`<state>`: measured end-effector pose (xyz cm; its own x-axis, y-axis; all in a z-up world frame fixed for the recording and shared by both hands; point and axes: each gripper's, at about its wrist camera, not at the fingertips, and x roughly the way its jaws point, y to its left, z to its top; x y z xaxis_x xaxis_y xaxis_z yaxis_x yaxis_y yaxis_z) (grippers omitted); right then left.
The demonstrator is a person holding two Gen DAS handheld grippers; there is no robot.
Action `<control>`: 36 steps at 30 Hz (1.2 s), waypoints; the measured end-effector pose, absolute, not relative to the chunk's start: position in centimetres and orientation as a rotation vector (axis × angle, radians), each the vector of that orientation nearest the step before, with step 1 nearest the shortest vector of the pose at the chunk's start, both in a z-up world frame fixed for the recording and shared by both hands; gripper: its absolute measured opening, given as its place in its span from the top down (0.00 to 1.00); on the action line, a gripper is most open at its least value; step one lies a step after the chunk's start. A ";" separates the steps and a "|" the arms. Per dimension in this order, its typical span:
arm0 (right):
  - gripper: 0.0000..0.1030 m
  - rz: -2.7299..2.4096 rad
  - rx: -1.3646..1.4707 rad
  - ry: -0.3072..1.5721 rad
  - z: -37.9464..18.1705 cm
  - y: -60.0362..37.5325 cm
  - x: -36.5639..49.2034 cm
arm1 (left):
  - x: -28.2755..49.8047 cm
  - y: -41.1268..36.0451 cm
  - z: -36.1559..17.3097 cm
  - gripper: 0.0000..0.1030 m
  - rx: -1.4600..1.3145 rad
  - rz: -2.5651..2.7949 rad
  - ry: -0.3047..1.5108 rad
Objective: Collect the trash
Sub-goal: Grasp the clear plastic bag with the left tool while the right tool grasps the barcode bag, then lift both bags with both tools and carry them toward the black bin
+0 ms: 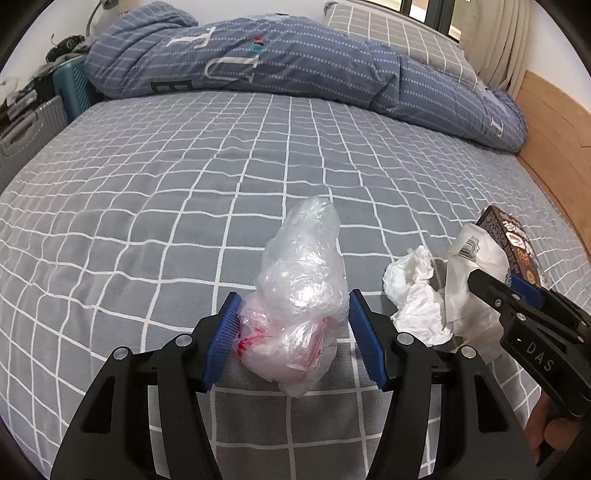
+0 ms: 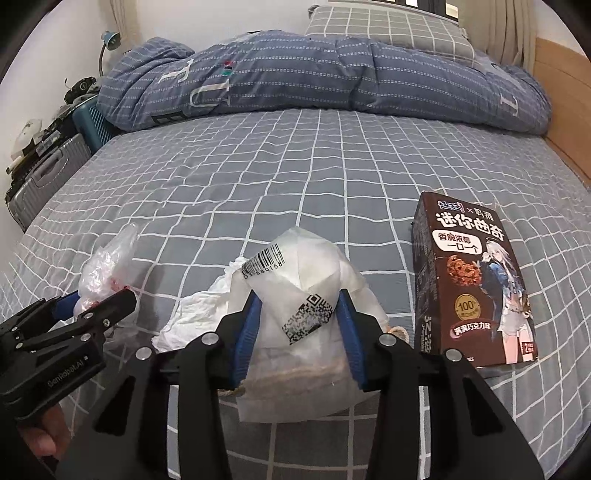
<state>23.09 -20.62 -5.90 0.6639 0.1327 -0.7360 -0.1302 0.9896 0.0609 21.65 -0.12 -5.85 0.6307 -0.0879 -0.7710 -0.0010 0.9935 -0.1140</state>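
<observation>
On the grey checked bed, my left gripper (image 1: 293,332) is shut on a crumpled clear plastic bag (image 1: 303,288) with red print. My right gripper (image 2: 299,339) is shut on a white paper bag (image 2: 295,295) with a barcode and a QR code. The right gripper also shows in the left wrist view (image 1: 498,291), holding that bag (image 1: 469,273). A crumpled white tissue (image 1: 413,291) lies between the two bags. A brown cookie box (image 2: 476,280) lies flat to the right of the paper bag.
A folded blue quilt (image 1: 295,62) and a checked pillow (image 2: 388,26) lie across the far side of the bed. Suitcases (image 2: 48,173) stand off the left edge. A wooden board (image 1: 554,122) runs along the right side.
</observation>
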 end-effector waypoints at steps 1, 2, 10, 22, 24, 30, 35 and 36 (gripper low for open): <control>0.61 0.149 0.003 0.830 -5.8 -20.6 23.0 | 21.6 -0.1 -5.7 0.43 -0.110 -0.053 0.884; 0.61 0.151 0.002 0.828 -5.6 -20.6 22.9 | 21.5 0.1 -5.4 0.43 -0.113 -0.055 0.882; 0.64 0.161 0.006 0.805 -4.1 -21.0 21.9 | 20.6 0.7 -4.0 0.43 -0.120 -0.071 0.877; 0.64 0.176 0.014 0.790 -2.5 -21.5 20.2 | 19.2 0.4 -3.0 0.43 -0.107 -0.065 0.880; 0.64 0.174 0.021 0.780 -2.0 -21.8 19.6 | 18.8 0.0 -2.9 0.43 -0.092 -0.066 0.880; 0.64 0.177 0.018 0.778 -1.8 -22.1 18.2 | 17.4 -0.4 -2.8 0.44 -0.104 -0.058 0.879; 0.64 0.190 0.004 0.754 -1.7 -22.0 16.1 | 15.8 -0.8 -2.9 0.44 -0.103 -0.052 0.871; 0.64 0.187 -0.002 0.754 -1.7 -21.9 15.8 | 15.3 -0.9 -2.9 0.44 -0.102 -0.051 0.870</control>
<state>15.82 -21.92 -1.69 0.7133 0.1677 -0.6805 -0.1693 0.9834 0.0649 15.25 -0.94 -2.94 0.6439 -0.0861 -0.7602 0.0027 0.9939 -0.1103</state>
